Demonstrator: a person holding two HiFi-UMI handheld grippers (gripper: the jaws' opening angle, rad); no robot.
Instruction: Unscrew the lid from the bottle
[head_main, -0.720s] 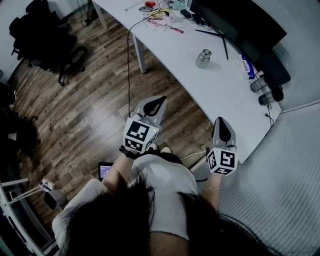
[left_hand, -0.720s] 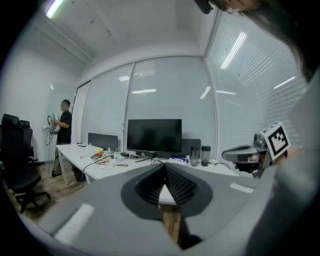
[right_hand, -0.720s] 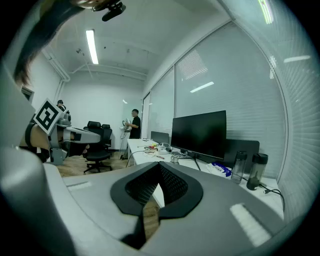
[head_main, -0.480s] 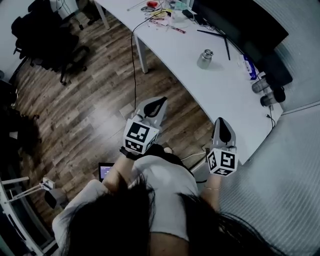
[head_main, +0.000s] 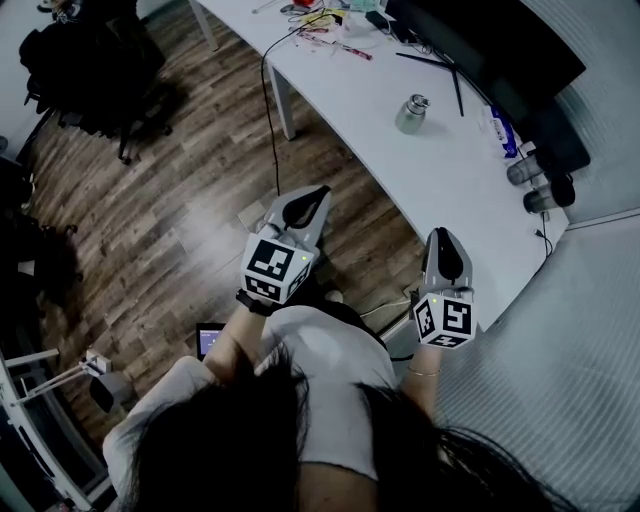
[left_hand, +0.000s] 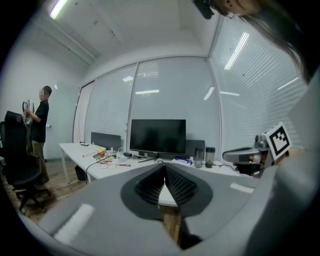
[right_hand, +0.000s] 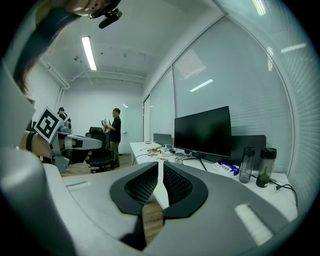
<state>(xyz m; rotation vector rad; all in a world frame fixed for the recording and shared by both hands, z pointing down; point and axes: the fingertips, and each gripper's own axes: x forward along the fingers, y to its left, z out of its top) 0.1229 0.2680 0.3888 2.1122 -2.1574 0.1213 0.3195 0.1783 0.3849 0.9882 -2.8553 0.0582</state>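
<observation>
A small silver bottle with a lid (head_main: 410, 113) stands alone on the white desk (head_main: 440, 180). Two taller dark-capped bottles (head_main: 535, 180) stand at the desk's right end, also visible as bottles (right_hand: 255, 166) beside the monitor. My left gripper (head_main: 314, 198) is shut and empty, held over the wooden floor short of the desk. My right gripper (head_main: 441, 236) is also shut and empty, near the desk's front edge. In the left gripper view the left gripper's (left_hand: 164, 169) jaws meet; in the right gripper view the right gripper's (right_hand: 160, 165) jaws meet too.
A black monitor (head_main: 490, 40) stands at the desk's back, with cables and small clutter (head_main: 320, 25) at the far end. Black office chairs (head_main: 90, 70) stand on the floor at left. A person (left_hand: 39, 125) stands in the background. A tablet (head_main: 210, 340) lies below.
The head view has shifted slightly. My left gripper has risen a little toward the desk; both grippers stay shut and empty.
</observation>
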